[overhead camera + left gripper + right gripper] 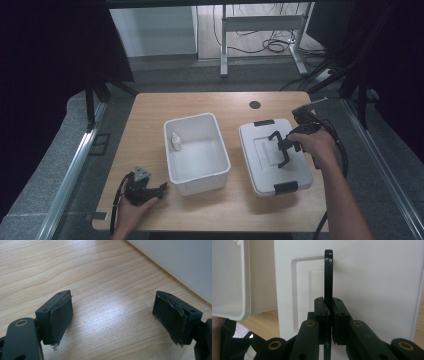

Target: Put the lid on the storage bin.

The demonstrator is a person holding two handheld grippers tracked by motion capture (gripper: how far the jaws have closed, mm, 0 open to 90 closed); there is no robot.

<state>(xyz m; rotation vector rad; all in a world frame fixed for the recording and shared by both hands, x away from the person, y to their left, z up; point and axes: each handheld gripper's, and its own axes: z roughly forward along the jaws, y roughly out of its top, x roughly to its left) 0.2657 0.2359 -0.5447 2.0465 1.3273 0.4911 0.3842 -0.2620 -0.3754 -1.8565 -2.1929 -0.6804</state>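
A white lid with a black clip at each end lies on the table's right half. My right gripper hangs over its middle, shut on the lid's black handle. The right gripper view shows the thin handle standing upright, pinched between the pads of that gripper, with the lid's recessed top behind. An open white bin stands in the middle, a small white bottle inside it. My left gripper rests open on the wood at the front left, its jaws wide apart with nothing between them.
The wooden table has a round black cable hole near its far edge. The bin's wall lies close to the left gripper. Black curtains, a desk frame and cables stand beyond the table.
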